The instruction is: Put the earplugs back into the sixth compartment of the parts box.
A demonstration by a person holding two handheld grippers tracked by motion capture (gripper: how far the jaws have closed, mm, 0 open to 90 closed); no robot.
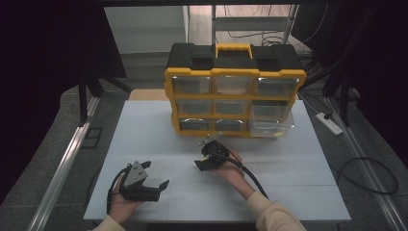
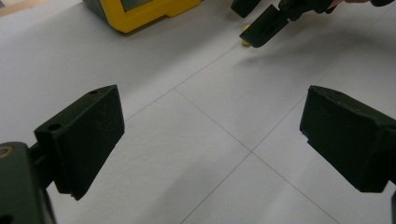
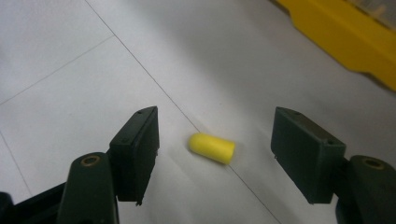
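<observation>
**Yellow capsule between the right gripper's open jaws**

Yellow capsule (image 3: 211, 148), small and rounded at the ends, lies on its side on the white table (image 1: 144, 144). In the right gripper view it sits between the two black jaws, nearer the left one, touching neither. A thin seam line in the tabletop runs under it.

Right gripper (image 3: 215, 154): jaws spread wide, holding nothing. In the high view it sits low over the table (image 1: 210, 158), just in front of the organiser's bottom row, held in the person's right hand (image 1: 233, 168), cable trailing back toward the sleeve. The left gripper view catches it too, far off at the top edge (image 2: 266, 25), with a speck of yellow at the tip of one jaw.

Left gripper (image 2: 212, 140): jaws wide apart, nothing between them but bare tabletop. High view places it near the front left of the table (image 1: 151, 180), well apart from the capsule, resting in the person's left hand (image 1: 122, 204).

Yellow-and-black drawer organiser (image 1: 235, 96) stands upright at the far side of the table, clear drawers in three rows. The lower right drawer (image 1: 272, 126) sticks out forward from the frame. Its contents are too small to make out.
</observation>
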